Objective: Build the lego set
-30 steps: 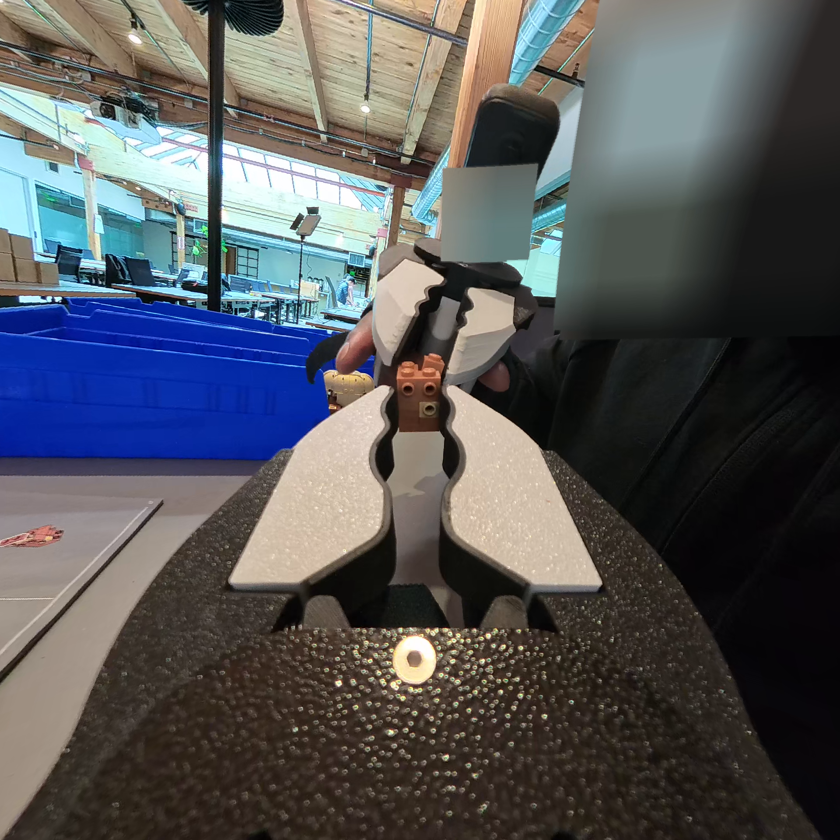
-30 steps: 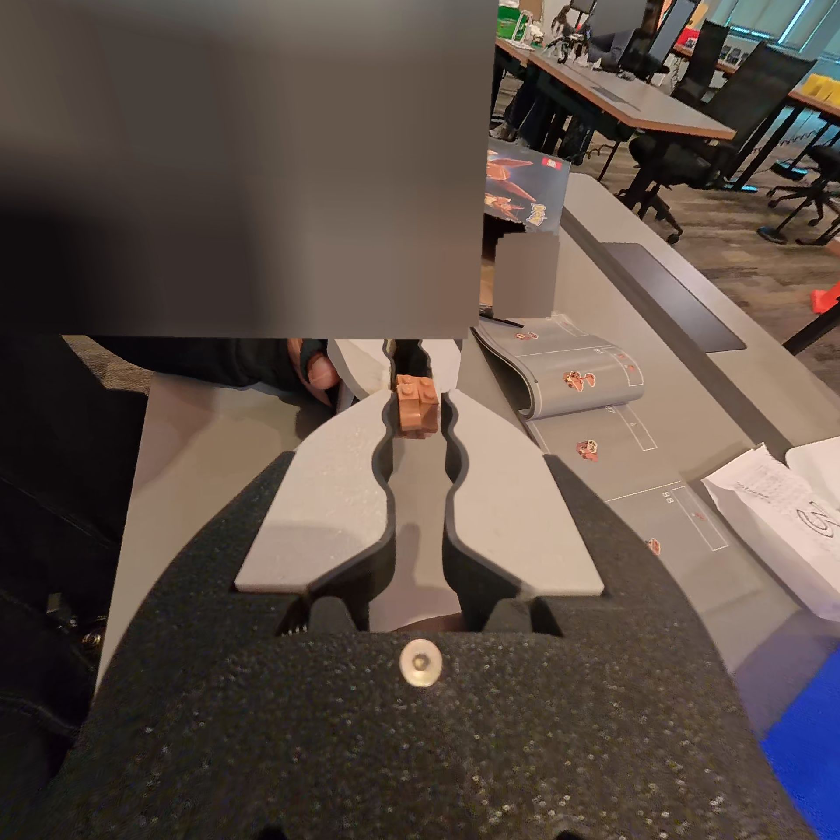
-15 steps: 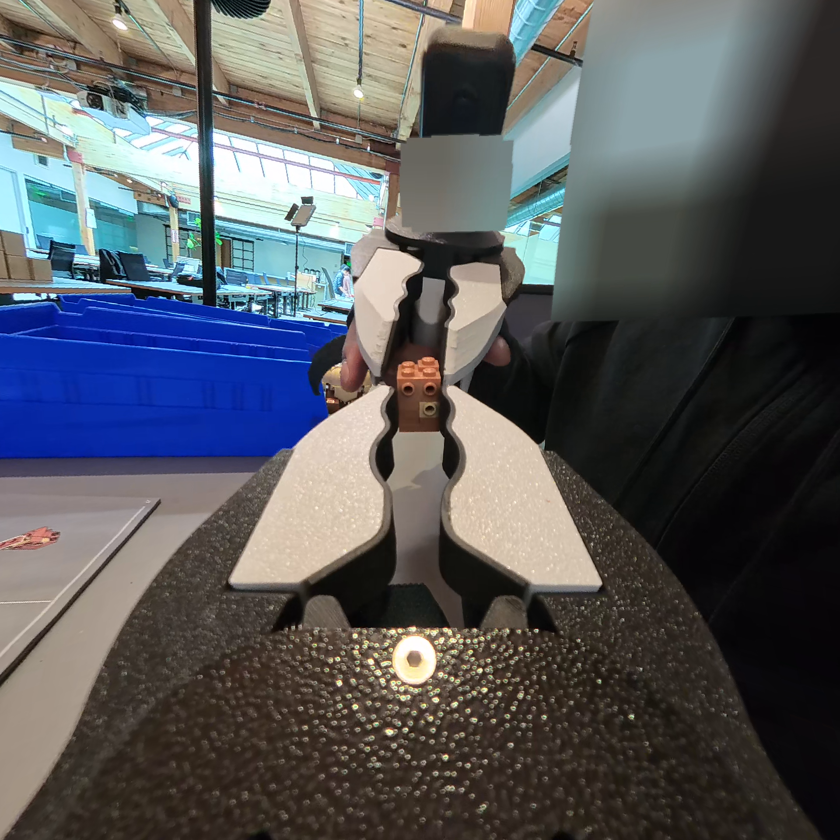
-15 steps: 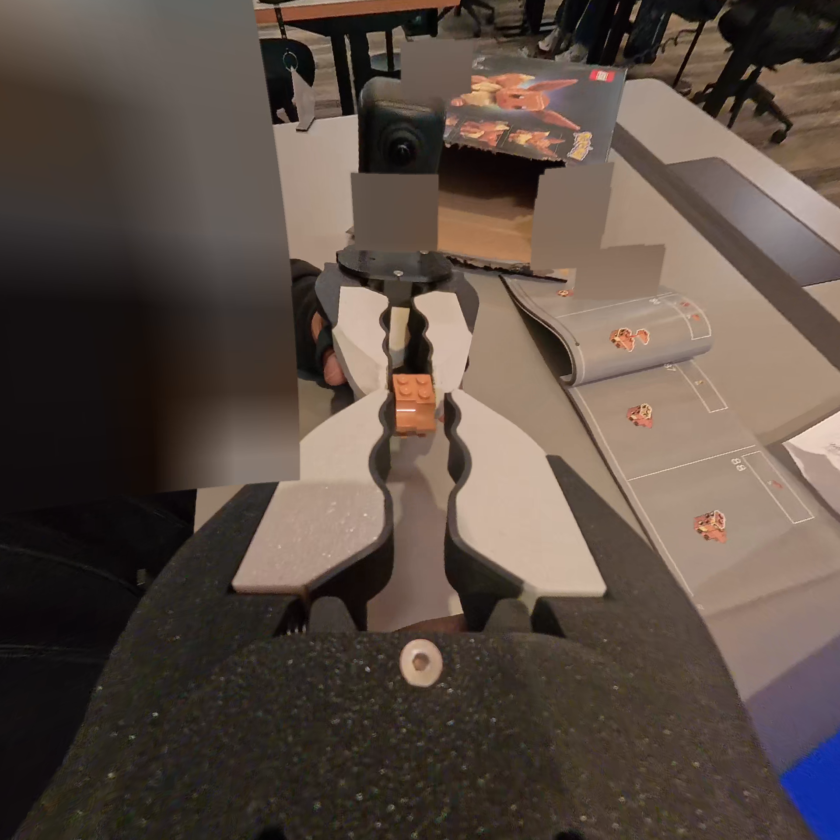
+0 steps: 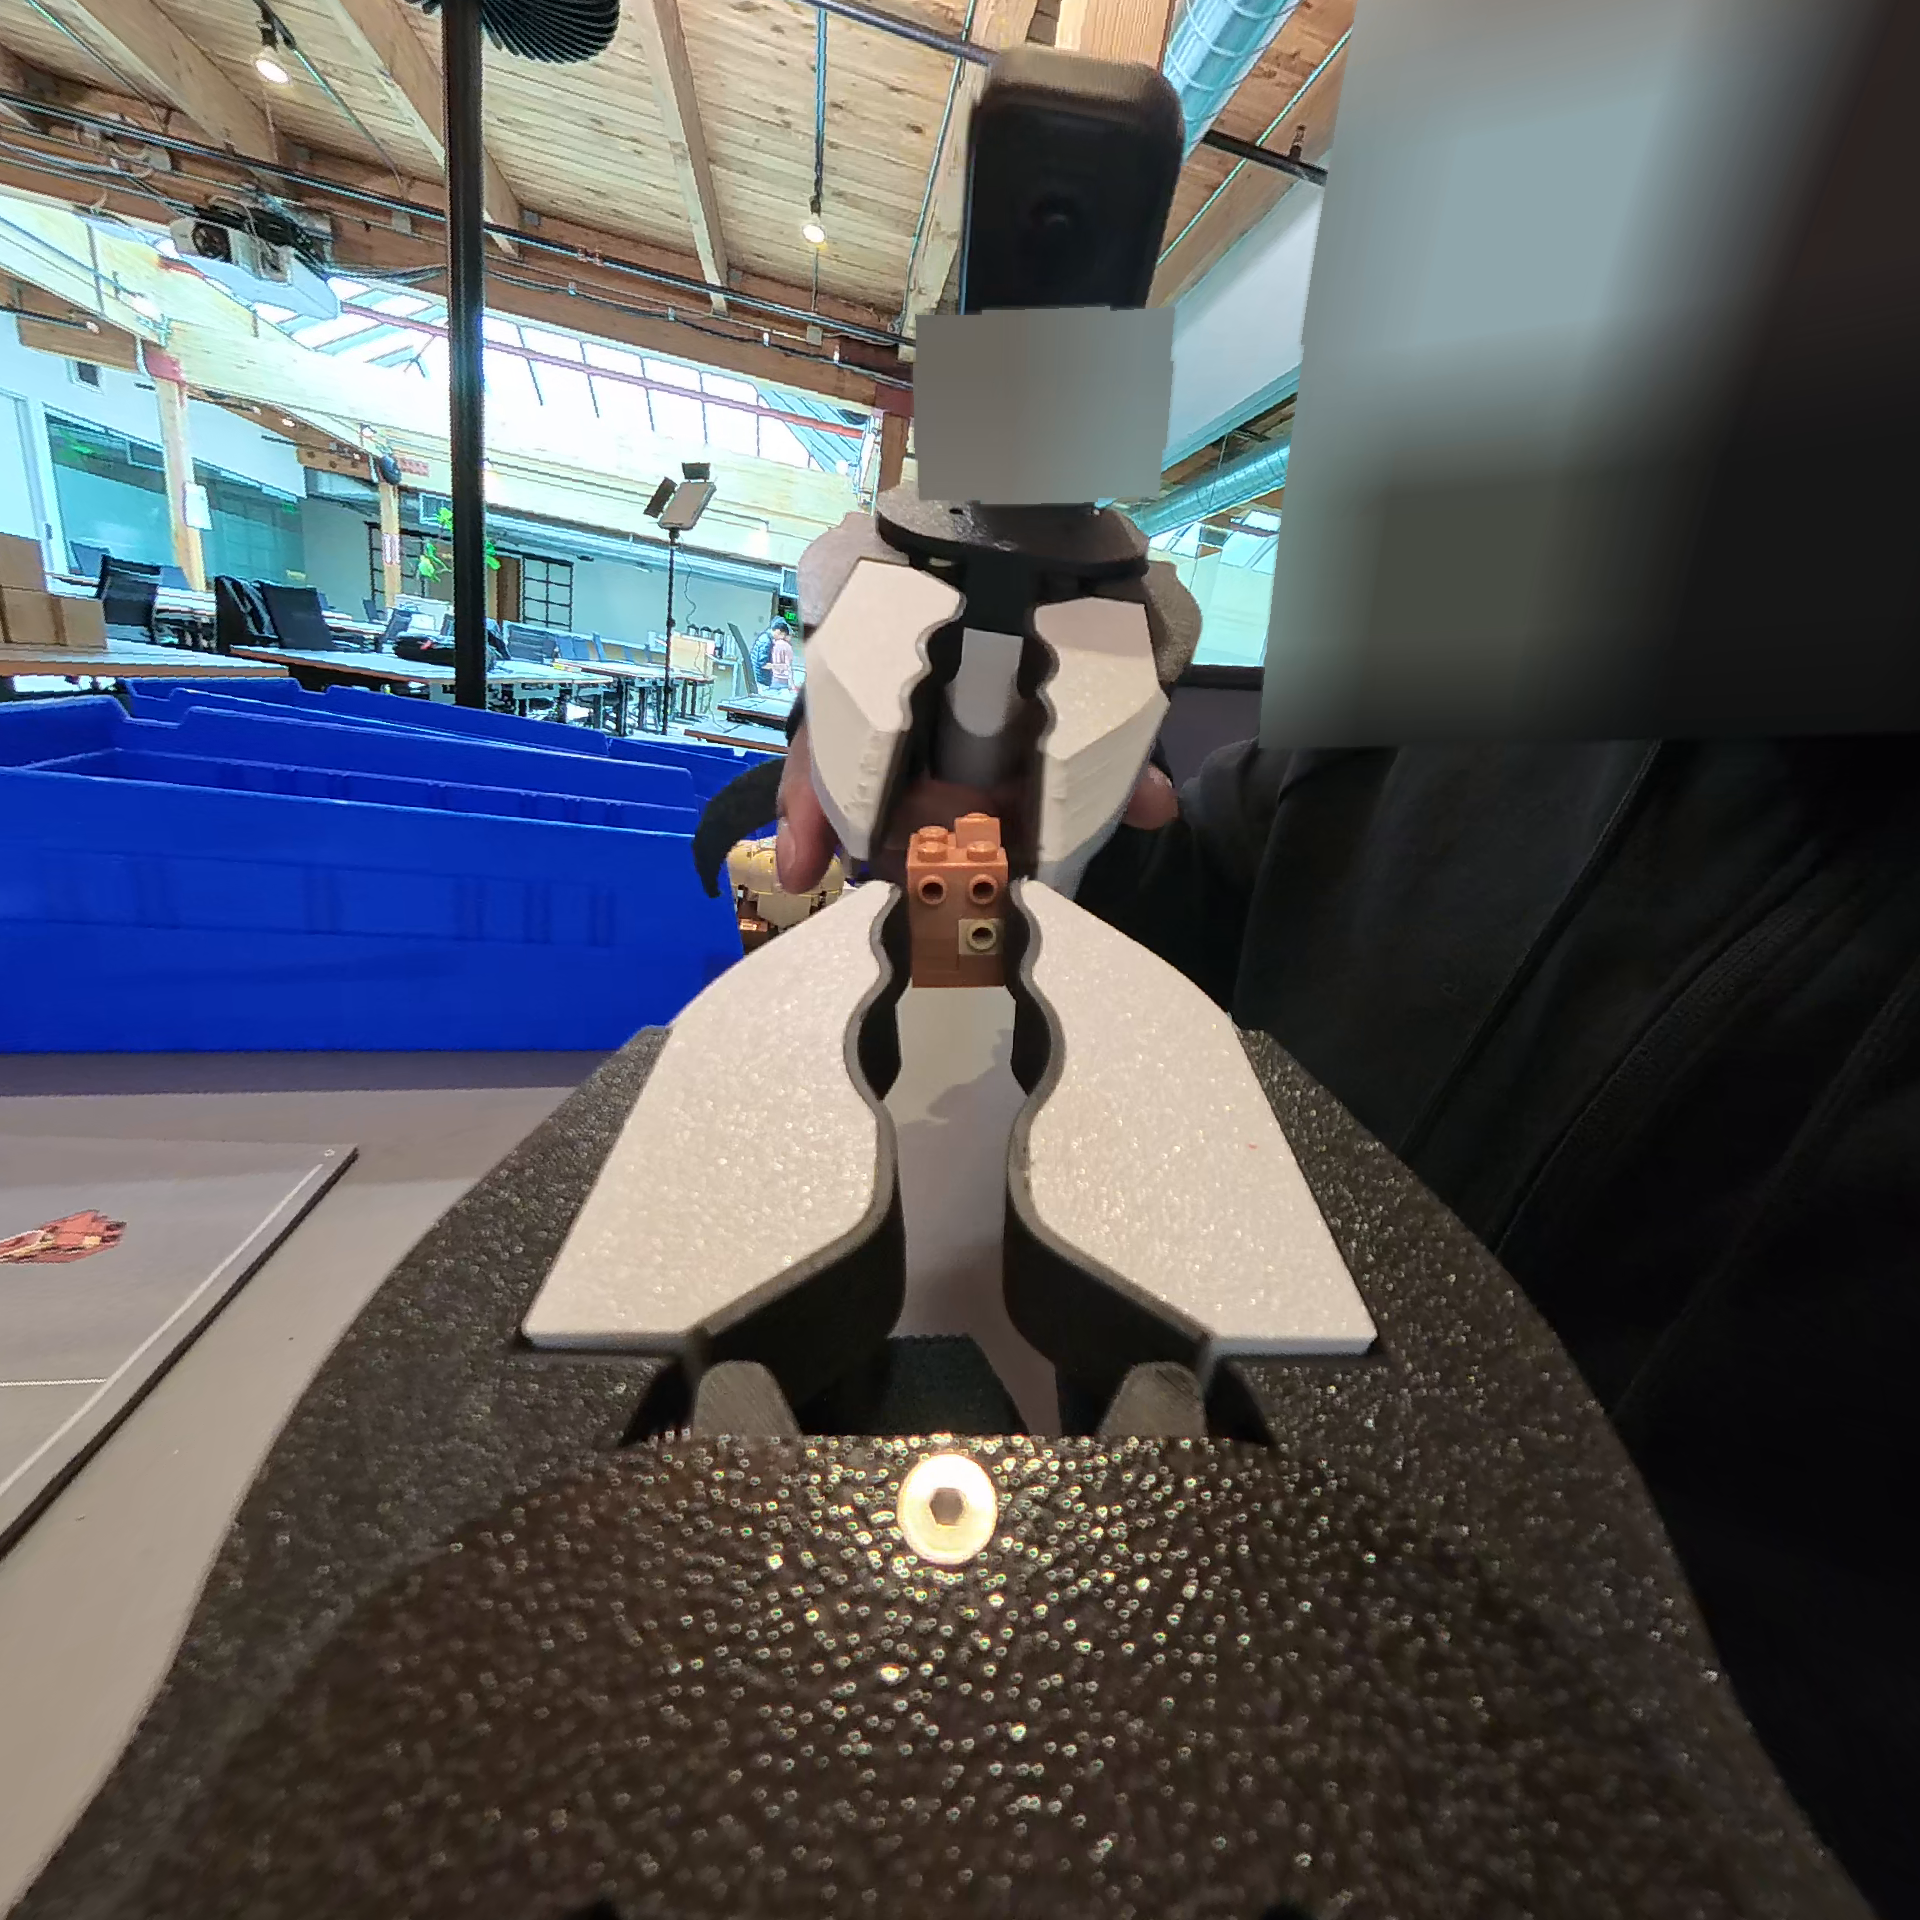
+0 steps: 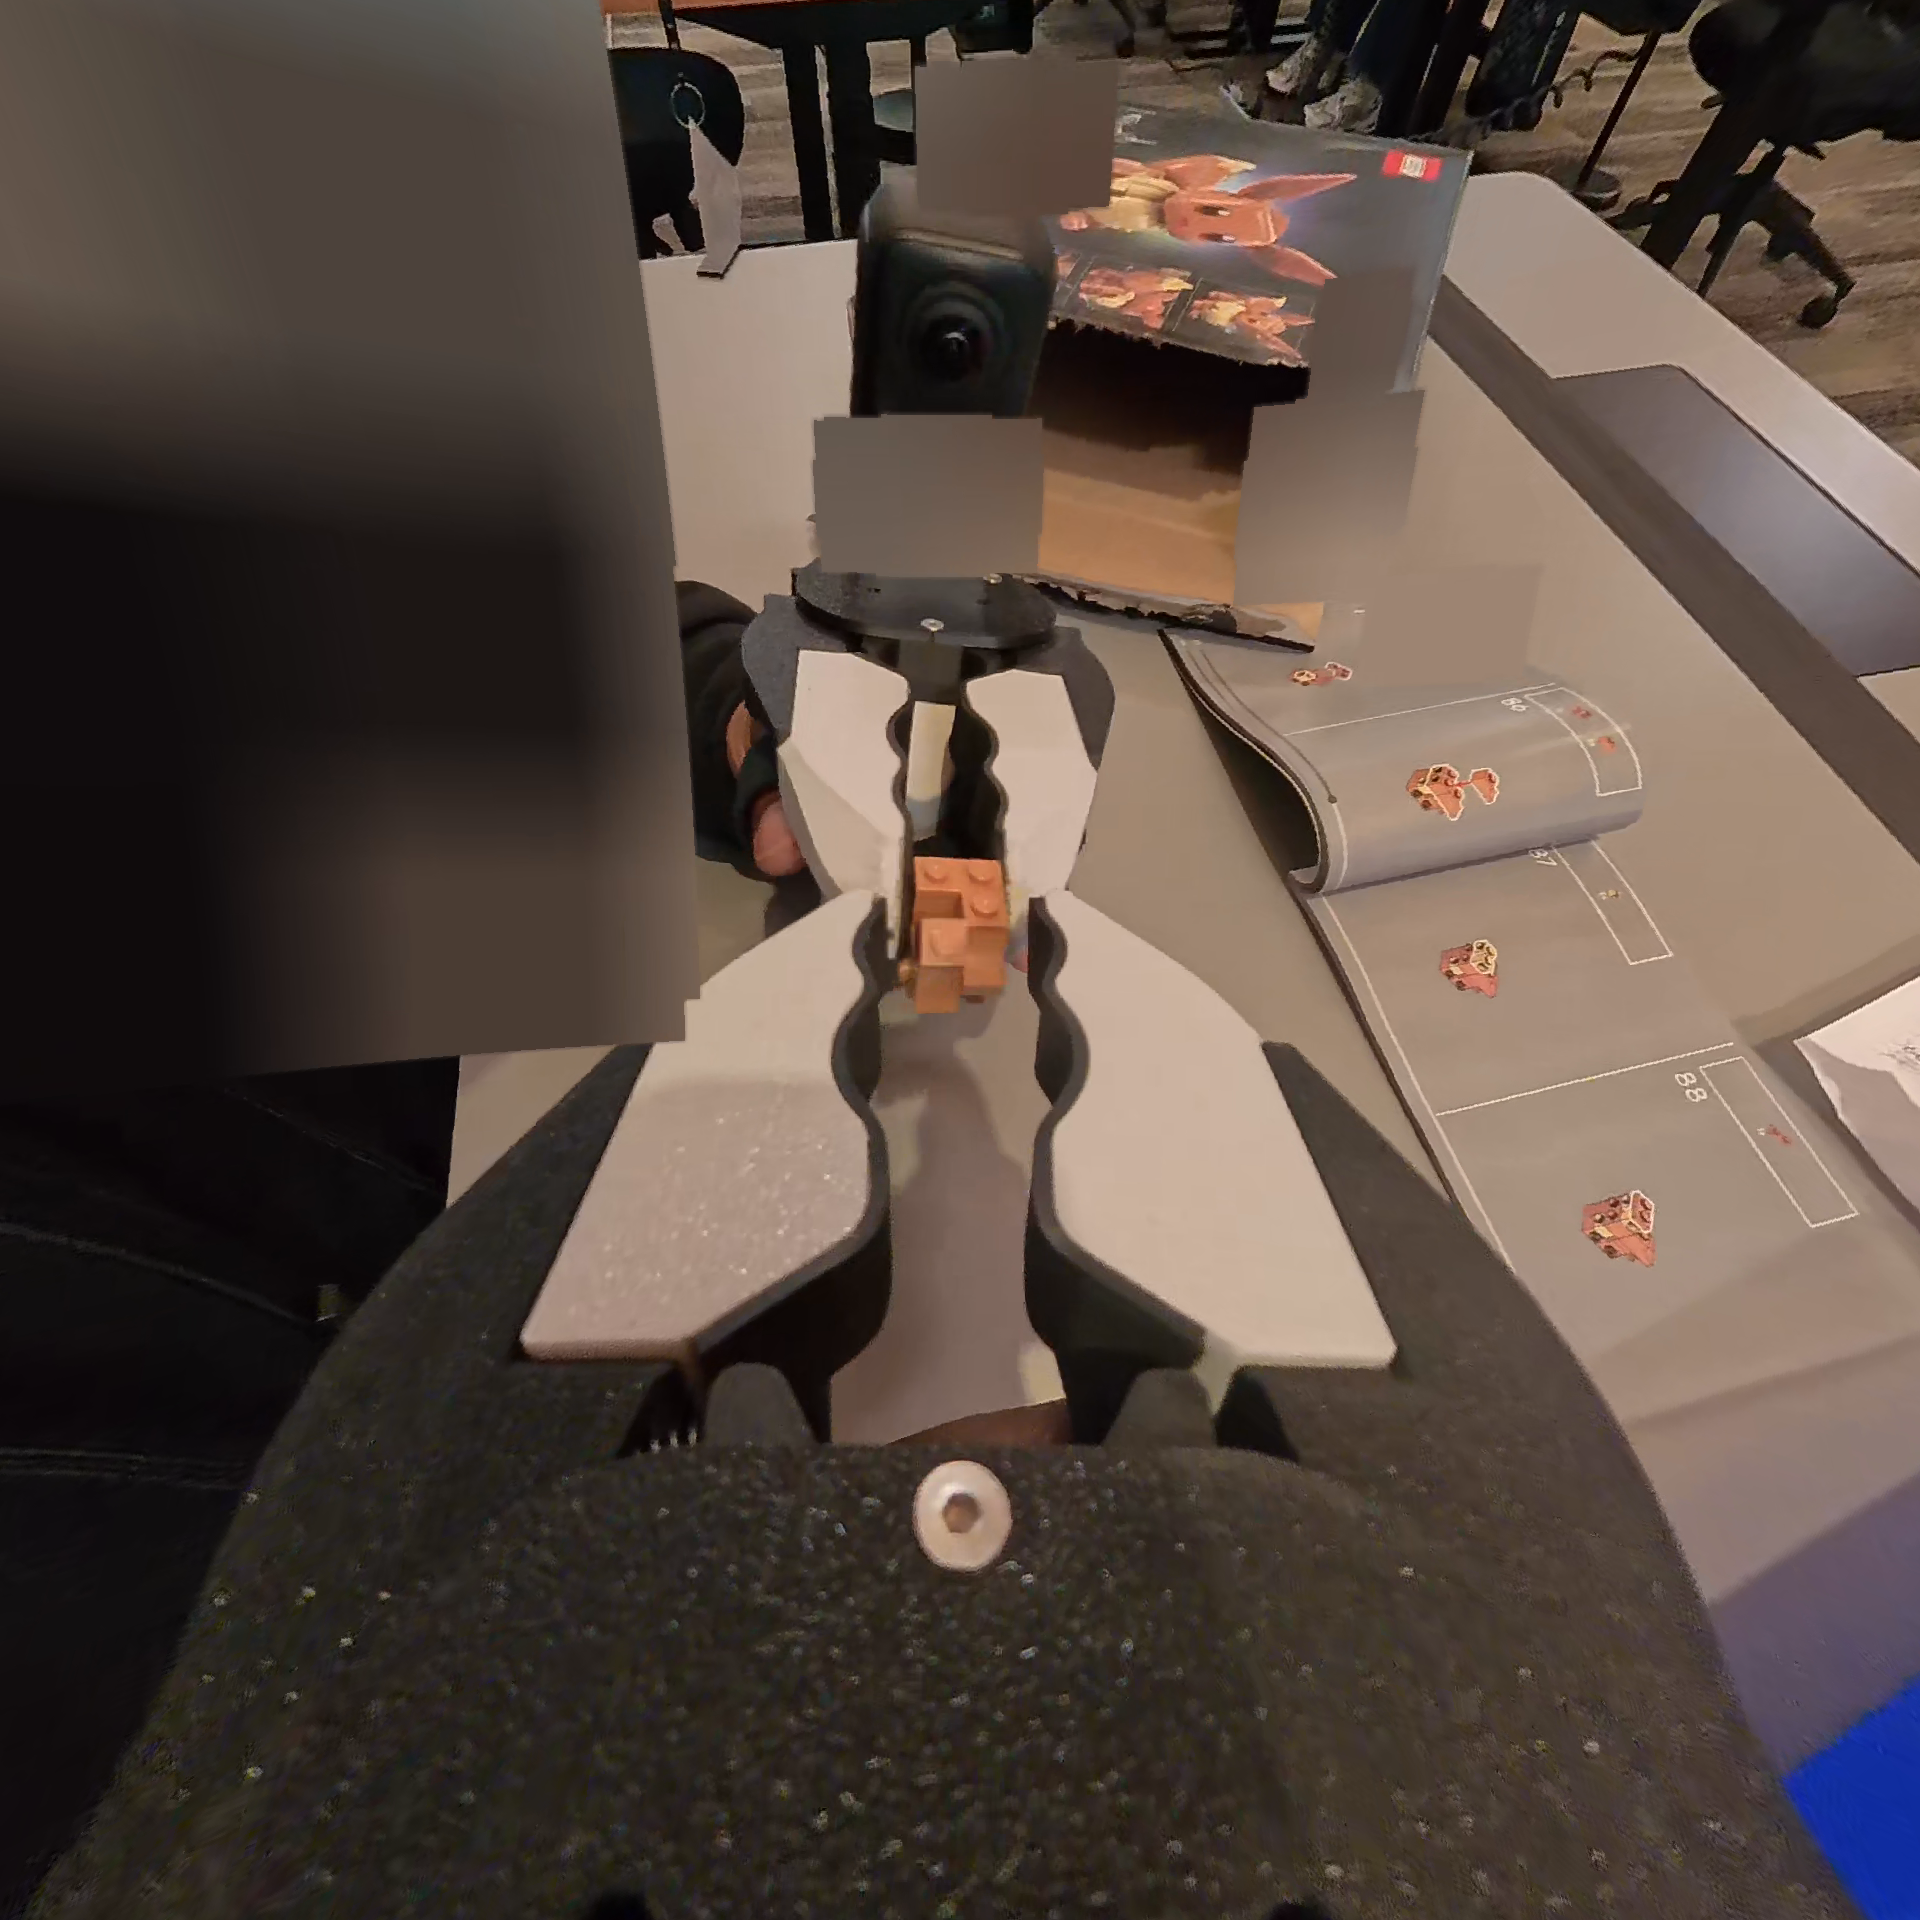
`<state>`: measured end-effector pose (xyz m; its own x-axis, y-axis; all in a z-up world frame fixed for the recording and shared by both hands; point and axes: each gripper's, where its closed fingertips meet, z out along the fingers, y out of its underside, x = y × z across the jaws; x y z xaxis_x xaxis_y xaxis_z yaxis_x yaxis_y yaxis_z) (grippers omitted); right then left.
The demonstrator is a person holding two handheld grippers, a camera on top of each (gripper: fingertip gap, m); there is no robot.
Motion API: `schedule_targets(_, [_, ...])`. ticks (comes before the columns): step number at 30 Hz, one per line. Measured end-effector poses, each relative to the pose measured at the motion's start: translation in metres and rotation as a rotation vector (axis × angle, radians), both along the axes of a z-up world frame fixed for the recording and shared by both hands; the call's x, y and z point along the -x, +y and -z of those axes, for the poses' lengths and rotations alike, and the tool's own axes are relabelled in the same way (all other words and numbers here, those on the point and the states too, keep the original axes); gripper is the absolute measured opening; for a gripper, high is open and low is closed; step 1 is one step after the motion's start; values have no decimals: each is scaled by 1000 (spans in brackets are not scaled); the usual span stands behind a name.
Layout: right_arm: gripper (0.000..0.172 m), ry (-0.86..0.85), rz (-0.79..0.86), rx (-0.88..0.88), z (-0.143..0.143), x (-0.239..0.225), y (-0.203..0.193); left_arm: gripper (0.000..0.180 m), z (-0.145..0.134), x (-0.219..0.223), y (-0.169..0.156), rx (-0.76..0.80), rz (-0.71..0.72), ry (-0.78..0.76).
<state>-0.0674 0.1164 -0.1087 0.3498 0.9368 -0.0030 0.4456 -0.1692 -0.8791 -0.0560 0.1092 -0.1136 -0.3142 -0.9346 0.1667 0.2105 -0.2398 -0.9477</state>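
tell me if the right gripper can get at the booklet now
Probably yes. The booklet lies open and uncovered beside the right gripper. The bricks between its fingertips sit in the left gripper, so it looks free to swing over.

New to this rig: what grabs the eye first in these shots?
The small orange-brown brick assembly, pinched between the left tongs with the right tongs facing them tip to tip and open around it. Behind, blue bins on one side, and an open instruction booklet on the grey table.
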Motion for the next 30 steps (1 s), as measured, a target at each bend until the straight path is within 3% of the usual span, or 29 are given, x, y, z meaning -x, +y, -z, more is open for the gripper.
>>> schedule_targets(10, [23, 16, -13, -30, -1, 2, 1, 16, -1, 1, 2, 18, -4, -7])
schedule_targets(15, [30, 32, -32, -92, -8, 4, -1, 16, -3, 3, 6, 42, -8, -24])
schedule_targets(21, [29, 36, -18, -399, -27, -7, 0, 16, -7, 7, 13, 85, -19, -51])
schedule_targets(25, [29, -20, -38, -620, -21, -9, -3, 16, -7, 8, 15, 102, -21, -59])
schedule_targets(30, [29, -30, -36, -739, -13, -6, 3, 16, -7, 7, 16, 110, -27, -57])
